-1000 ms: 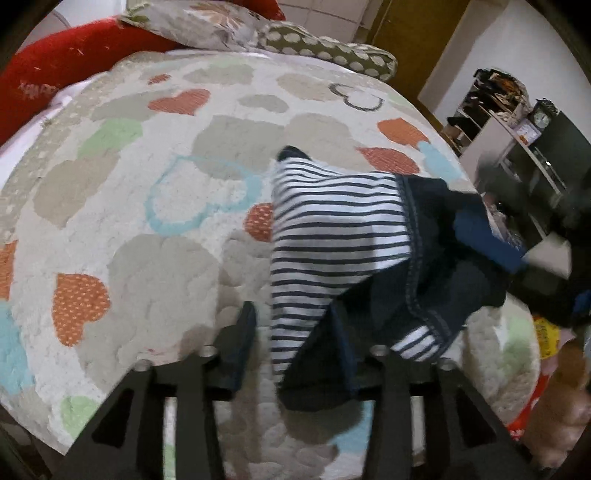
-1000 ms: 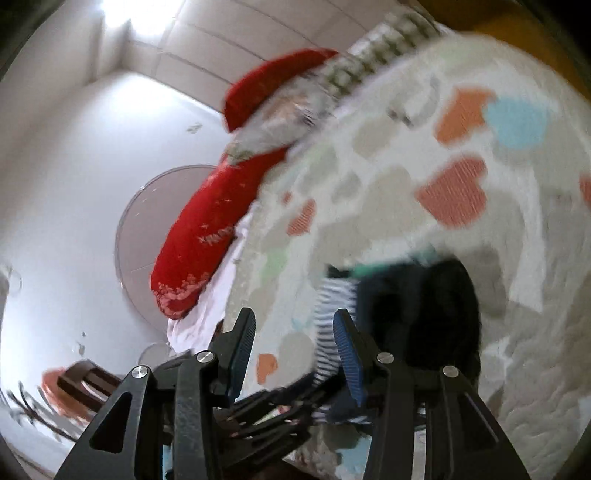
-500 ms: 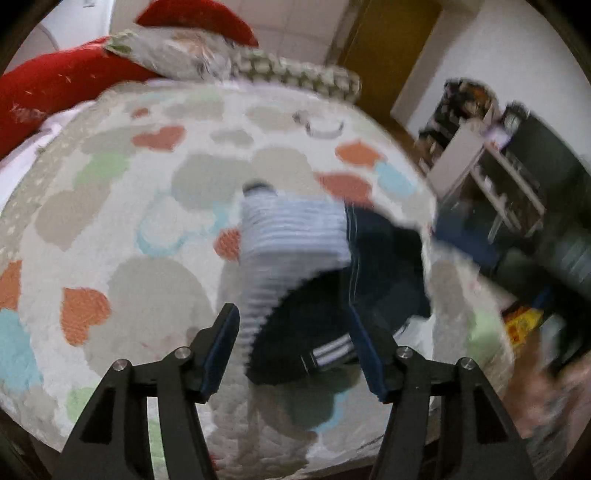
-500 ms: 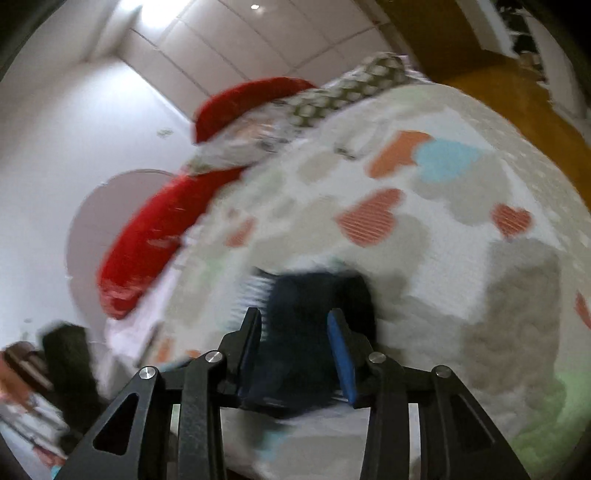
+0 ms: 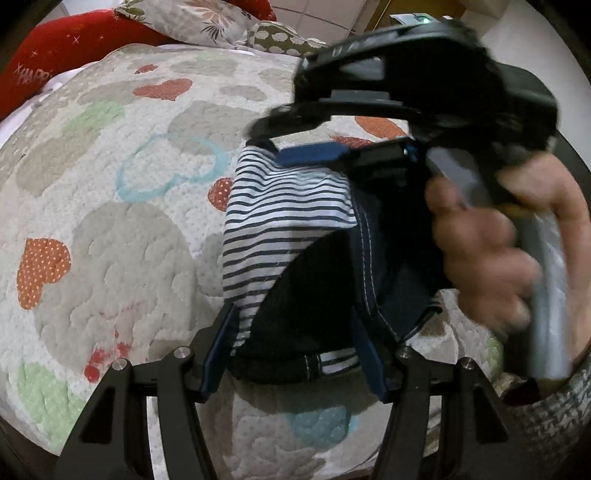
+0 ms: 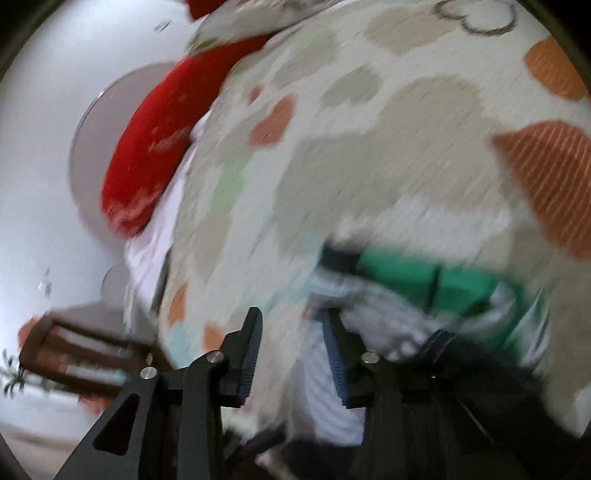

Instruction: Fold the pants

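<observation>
The pants [image 5: 295, 236] are dark navy with a blue-and-white striped lining, bunched on the heart-patterned quilt [image 5: 110, 184]. My left gripper [image 5: 291, 350] is open, its fingers either side of the pants' near hem. My right gripper [image 5: 314, 147] reaches in from the right, held by a hand [image 5: 498, 240], with its blue finger over the far striped edge. In the blurred right wrist view my right gripper [image 6: 295, 354] is open above the striped cloth [image 6: 332, 398], next to a green waistband [image 6: 424, 277].
Red cushions [image 5: 55, 48] and patterned pillows [image 5: 207, 18] lie at the head of the bed. The right wrist view shows the red cushion [image 6: 147, 147], a wall, and dark wooden furniture [image 6: 74, 354] beside the bed.
My right gripper has swung in over the far edge of the pants from the right. My left gripper has moved closer to the near hem. The pants lie more bunched.
</observation>
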